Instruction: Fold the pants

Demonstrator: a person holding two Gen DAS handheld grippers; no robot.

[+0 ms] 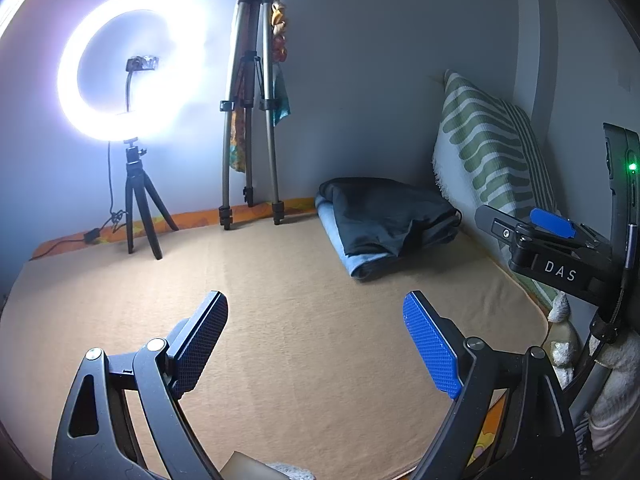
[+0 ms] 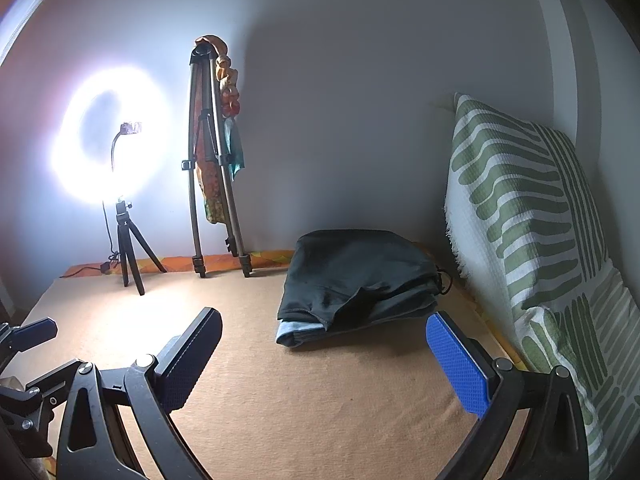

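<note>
Matt dark cloth pants [image 2: 360,276] lie on a rough tan woven blanket [image 2: 320,420].

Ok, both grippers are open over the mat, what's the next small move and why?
Probably reach the right gripper forward to the dark pants stacked on the blue garment beside the cushion. Both it and the left gripper are open and empty, and nothing lies spread on the mat.

Tan blanket [image 1: 280,320], folded pants [image 1: 384,220], tripods [image 1: 250,120]

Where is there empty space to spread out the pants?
The tan blanket is bare between the open jaws and the tripods. It's crowded on the right, where the folded pants lie beside the striped pillow.
</note>
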